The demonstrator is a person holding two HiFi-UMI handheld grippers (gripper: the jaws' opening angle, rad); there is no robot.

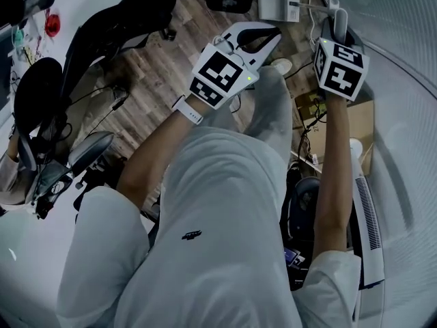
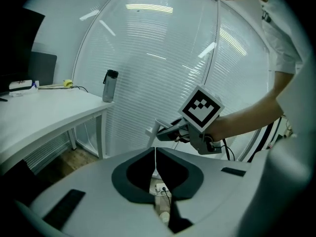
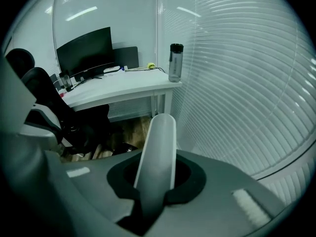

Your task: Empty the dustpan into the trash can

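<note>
Right gripper (image 3: 155, 177) clenches the one white dustpan handle (image 3: 160, 137), upright between its jaws; left gripper (image 2: 155, 154) is clenched empty. One bottle (image 3: 176, 62) stands at the desk's (image 3: 123, 87) corner.

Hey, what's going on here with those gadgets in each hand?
A person in an office holds a pair of tongs in each hand. The right tongs are clamped on a pale handle, probably the dustpan's, though the pan itself is out of sight. The left tongs are shut and empty.
</note>
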